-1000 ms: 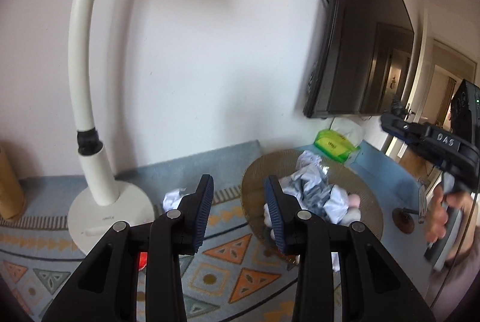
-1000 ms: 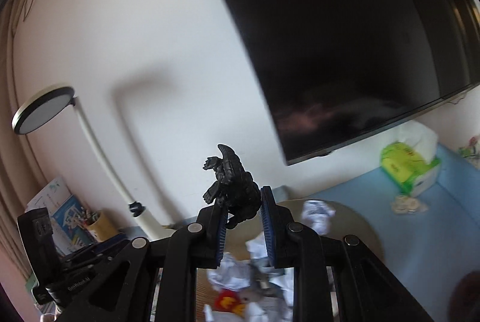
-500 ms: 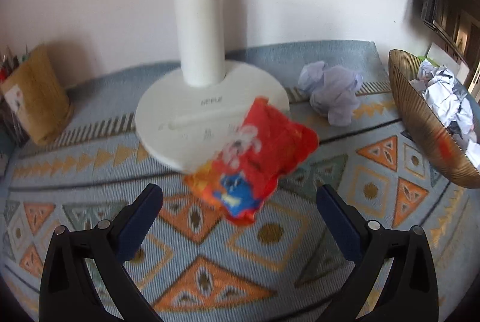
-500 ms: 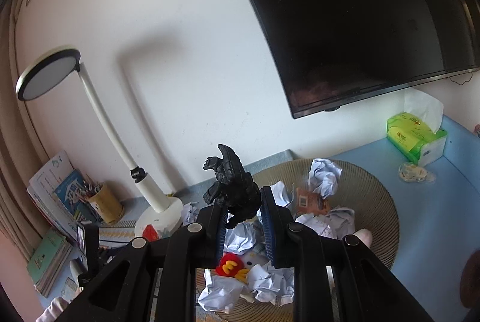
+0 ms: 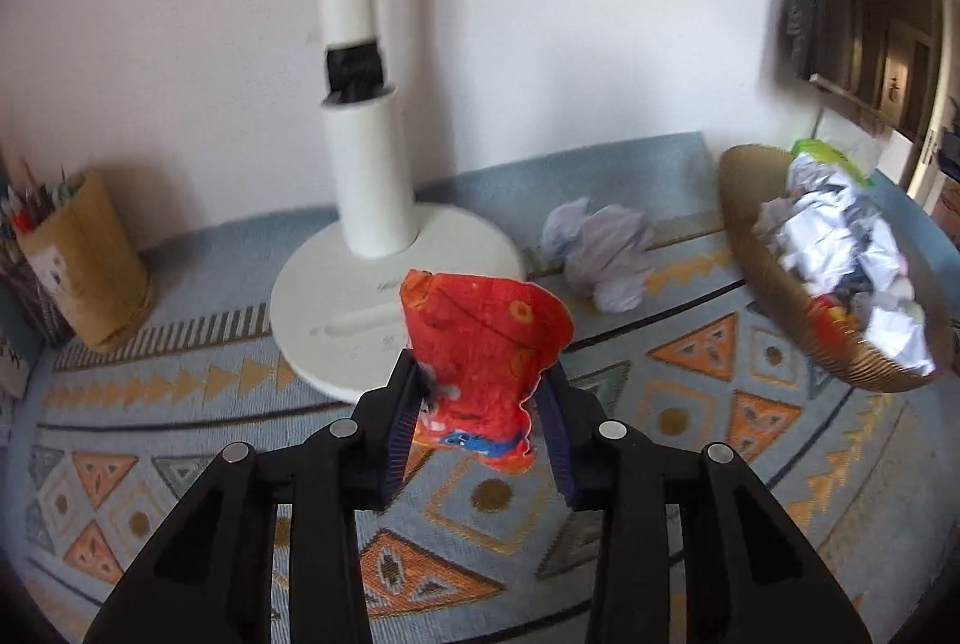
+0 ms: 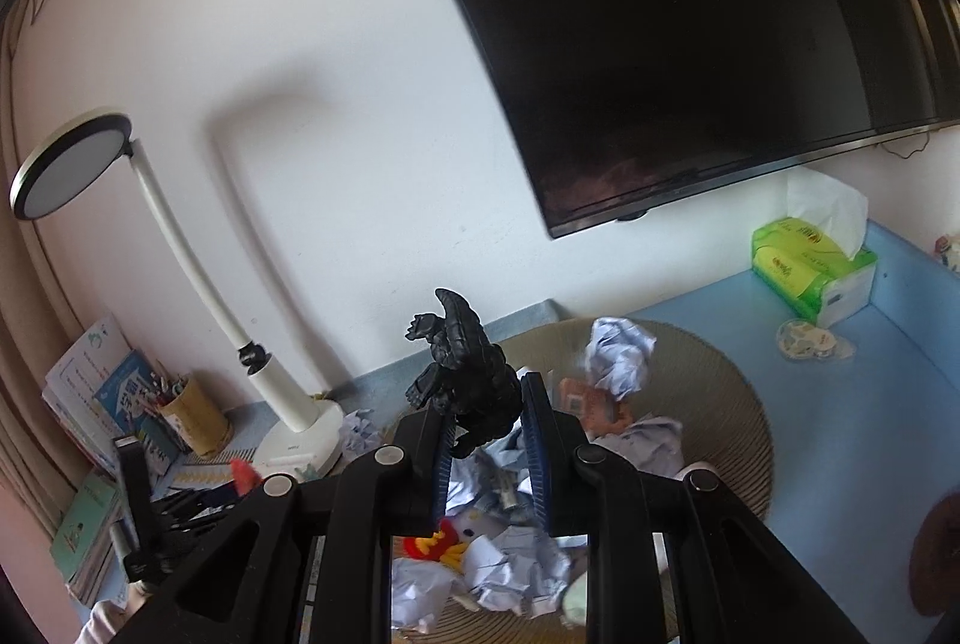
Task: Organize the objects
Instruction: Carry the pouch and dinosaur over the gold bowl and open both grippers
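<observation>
nearby, a woven basket (image 6: 729,392) holds crumpled paper (image 6: 618,353); the left tool (image 5: 480,413) is closing on a red packet (image 5: 480,344), the right tool (image 6: 483,440) clamps a black figurine (image 6: 465,374).

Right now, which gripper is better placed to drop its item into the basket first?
Right. The right gripper holds the black figure directly above the basket. The left gripper is closing on the red packet, beside the basket.

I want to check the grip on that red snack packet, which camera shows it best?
The left wrist view: the red snack packet fills the centre, standing between the closing left gripper pads, above the patterned mat. The right wrist view shows only a small red tip at lower left.
</observation>
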Motion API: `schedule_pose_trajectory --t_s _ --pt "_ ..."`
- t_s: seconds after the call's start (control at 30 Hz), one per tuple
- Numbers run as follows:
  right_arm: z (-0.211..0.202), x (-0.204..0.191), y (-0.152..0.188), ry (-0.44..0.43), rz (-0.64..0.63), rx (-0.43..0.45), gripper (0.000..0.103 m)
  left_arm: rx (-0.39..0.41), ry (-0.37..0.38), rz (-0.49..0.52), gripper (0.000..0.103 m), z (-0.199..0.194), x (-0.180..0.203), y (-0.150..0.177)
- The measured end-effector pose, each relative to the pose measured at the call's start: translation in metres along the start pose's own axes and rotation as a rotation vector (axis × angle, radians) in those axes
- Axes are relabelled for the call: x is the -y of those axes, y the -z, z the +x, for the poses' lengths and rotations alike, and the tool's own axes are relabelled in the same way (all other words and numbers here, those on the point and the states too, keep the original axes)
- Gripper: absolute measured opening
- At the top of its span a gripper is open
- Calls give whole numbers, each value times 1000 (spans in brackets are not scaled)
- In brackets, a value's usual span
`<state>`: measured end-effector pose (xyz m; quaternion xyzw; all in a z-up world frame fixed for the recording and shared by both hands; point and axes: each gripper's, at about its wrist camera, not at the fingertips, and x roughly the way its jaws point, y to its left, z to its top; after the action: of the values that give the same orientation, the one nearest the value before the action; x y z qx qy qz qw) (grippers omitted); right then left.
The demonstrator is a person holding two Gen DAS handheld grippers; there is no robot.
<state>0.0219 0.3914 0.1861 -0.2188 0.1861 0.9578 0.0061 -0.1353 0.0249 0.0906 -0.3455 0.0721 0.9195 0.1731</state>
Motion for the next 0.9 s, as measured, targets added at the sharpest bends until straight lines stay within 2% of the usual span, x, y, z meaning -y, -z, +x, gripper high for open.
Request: schedule_pose_trajectory --t_s 0.07,0.13,0.27,0.4,0.53,0.63,0.73,0.87,0.9 --pt "-4 8 -7 3 18 9 21 8 6 -5 34 -4 4 -6" --pt "-10 13 -10 14 23 19 21 3 23 -34 31 -1 1 -4" --pt "-20 19 -9 26 18 30 21 15 71 -105 30 -6 -7 2" --pt "-20 24 -14 39 28 27 21 56 103 -86 30 -24 7 -10" --pt "-24 24 -21 54 22 41 21 96 166 -42 30 -39 42 -32" --pt "-21 23 -29 76 -3 23 21 119 277 -45 30 -45 77 -51" --pt "-14 24 -37 100 -30 6 21 118 371 1 30 -47 123 -66" --pt "0 32 -45 127 -33 -34 21 105 462 64 30 -40 176 -72" --pt "5 36 -46 130 -31 -49 22 96 495 74 33 -35 188 -71"
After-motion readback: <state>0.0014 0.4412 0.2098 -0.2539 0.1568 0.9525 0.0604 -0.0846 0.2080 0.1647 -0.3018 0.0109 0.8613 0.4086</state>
